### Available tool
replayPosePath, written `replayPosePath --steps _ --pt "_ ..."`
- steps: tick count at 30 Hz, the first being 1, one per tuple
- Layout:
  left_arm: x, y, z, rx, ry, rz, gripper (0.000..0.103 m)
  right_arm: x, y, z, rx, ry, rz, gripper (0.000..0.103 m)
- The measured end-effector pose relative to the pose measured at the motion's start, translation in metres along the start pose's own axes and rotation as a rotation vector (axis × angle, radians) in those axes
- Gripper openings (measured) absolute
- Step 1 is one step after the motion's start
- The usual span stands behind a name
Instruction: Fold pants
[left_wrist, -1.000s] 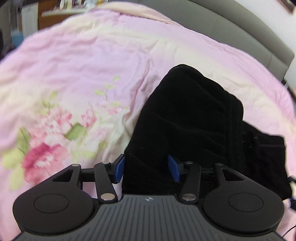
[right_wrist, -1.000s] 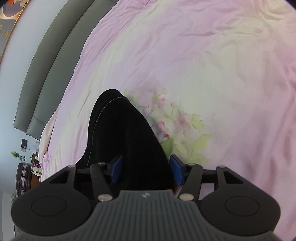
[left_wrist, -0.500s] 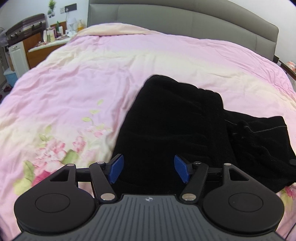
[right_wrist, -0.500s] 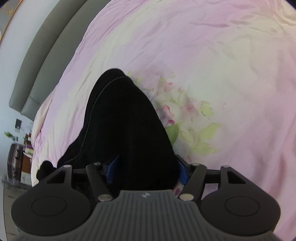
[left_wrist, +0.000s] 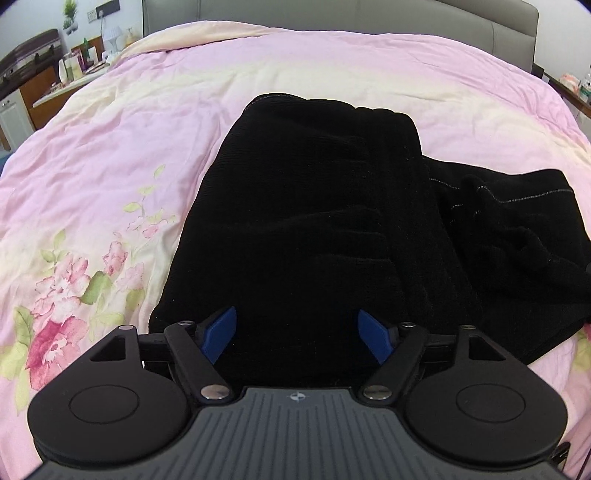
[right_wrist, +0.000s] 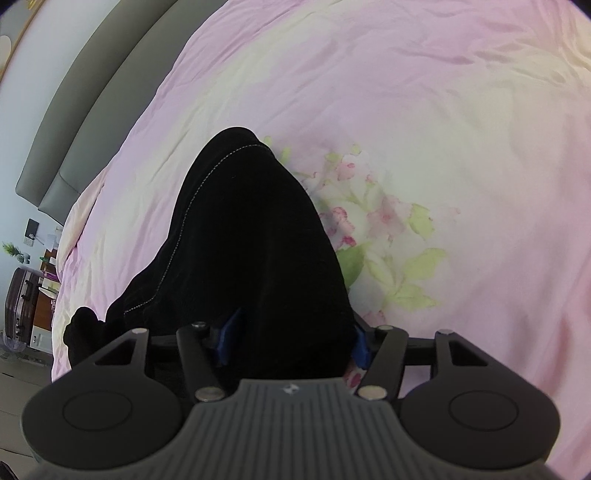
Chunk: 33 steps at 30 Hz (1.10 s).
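The black pants (left_wrist: 303, 229) are being released by the left gripper (left_wrist: 297, 334), its jaws now spread wide and empty; the right gripper (right_wrist: 291, 341) is being kept clamped on a fold of them on the pink duvet (right_wrist: 424, 110).

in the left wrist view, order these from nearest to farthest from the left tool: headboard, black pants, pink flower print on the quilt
1. black pants, directly ahead, their near edge between the open fingers of the left tool.
2. pink flower print, on the quilt to the left, just past the tool.
3. headboard, grey, across the far end of the bed.
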<state>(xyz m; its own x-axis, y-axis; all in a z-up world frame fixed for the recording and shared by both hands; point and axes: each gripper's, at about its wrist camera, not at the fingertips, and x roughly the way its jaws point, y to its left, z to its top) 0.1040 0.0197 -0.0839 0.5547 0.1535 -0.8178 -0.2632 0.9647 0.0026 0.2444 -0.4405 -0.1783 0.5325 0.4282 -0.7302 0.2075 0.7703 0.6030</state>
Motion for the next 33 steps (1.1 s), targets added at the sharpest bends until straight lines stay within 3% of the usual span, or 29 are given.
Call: replayPosePath --steps 6,9,11,13,15,18,21,23,28,33 --pt "0.005 0.002 0.000 -0.022 0.024 -0.013 0.094 0.000 0.000 0.001 -0.001 0.000 -0.002 0.057" --pt "0.001 0.000 0.005 -0.014 0.031 0.005 0.091 -0.003 0.003 0.000 -0.016 -0.023 -0.021 0.057" --pt "-0.012 -0.010 0.011 0.013 -0.028 0.066 0.083 -0.012 0.009 0.001 -0.061 -0.095 -0.065 0.055" --pt "-0.027 -0.023 0.017 0.052 -0.102 0.086 0.085 -0.025 0.016 0.002 -0.110 -0.197 -0.097 0.055" --pt "-0.036 -0.032 0.027 0.051 -0.132 0.012 0.087 -0.036 0.016 0.006 -0.113 -0.265 -0.089 0.055" --pt "-0.038 -0.051 0.041 0.052 -0.128 -0.137 0.088 -0.036 0.007 0.011 -0.053 -0.258 -0.029 0.055" --pt "-0.023 -0.069 0.053 0.009 -0.049 -0.347 0.088 -0.030 0.001 0.014 -0.016 -0.227 -0.004 0.055" --pt "-0.004 -0.079 0.059 -0.052 0.027 -0.448 0.088 -0.027 0.002 0.015 -0.019 -0.220 0.003 0.055" --pt "0.048 -0.094 0.065 -0.192 0.191 -0.481 0.088 -0.023 0.010 0.016 -0.083 -0.232 0.020 0.056" --pt "0.063 -0.100 0.065 -0.186 0.210 -0.449 0.087 -0.014 0.009 0.018 -0.084 -0.200 0.029 0.056"
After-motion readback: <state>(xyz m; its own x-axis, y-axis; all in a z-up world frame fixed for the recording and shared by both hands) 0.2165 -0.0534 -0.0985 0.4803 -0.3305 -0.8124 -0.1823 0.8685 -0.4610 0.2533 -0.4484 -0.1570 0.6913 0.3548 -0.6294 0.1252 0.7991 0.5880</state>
